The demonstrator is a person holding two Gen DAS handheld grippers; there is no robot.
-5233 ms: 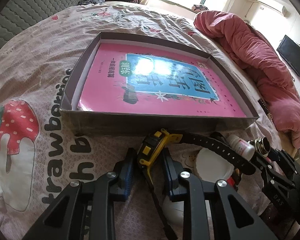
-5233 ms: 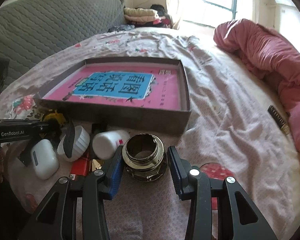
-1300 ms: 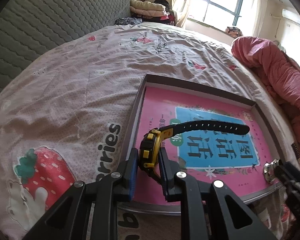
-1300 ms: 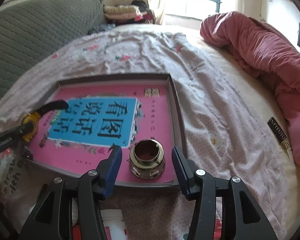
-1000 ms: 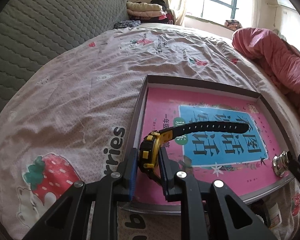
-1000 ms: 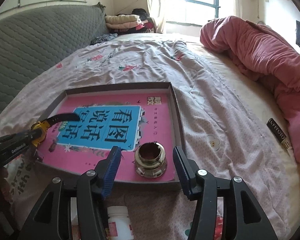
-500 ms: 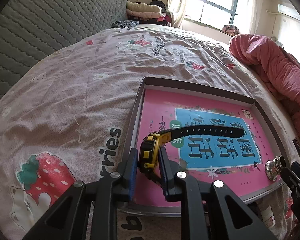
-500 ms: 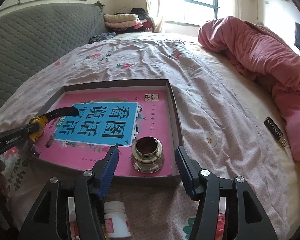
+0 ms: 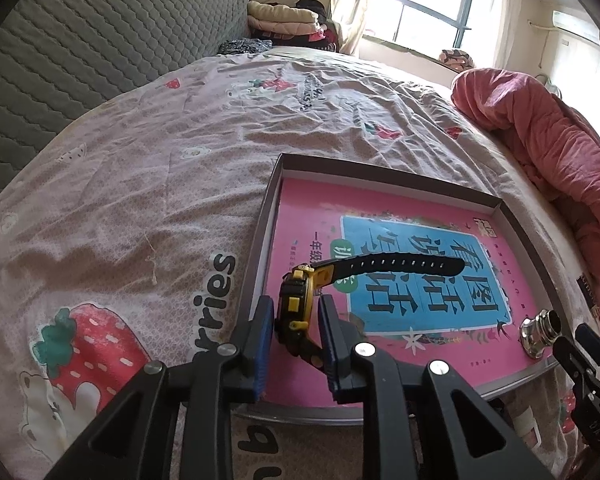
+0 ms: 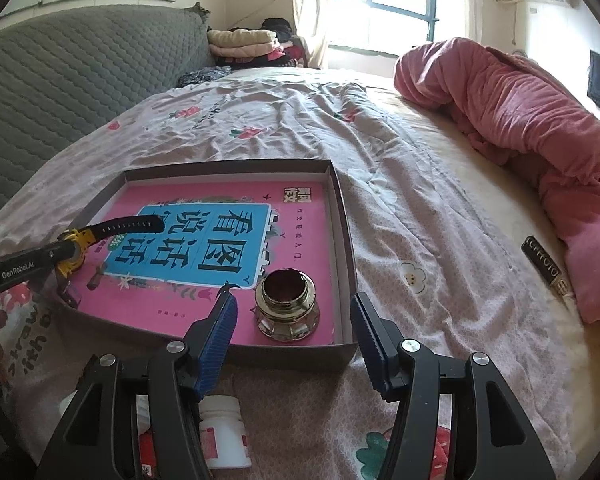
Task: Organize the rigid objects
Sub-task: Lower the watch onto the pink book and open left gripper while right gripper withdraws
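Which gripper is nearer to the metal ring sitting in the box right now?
Right. The right gripper is open just in front of the metal ring, clear of it. The left gripper is at the box's opposite side, around the yellow watch.

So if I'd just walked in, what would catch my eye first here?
Probably the bright pink book lying flat in a shallow box on the bed. At its left edge the left gripper has a yellow-and-black watch between its fingers, the jaws just opening, the strap reaching over the cover. Near the right corner a shiny metal cup stands alone in front of the open right gripper.
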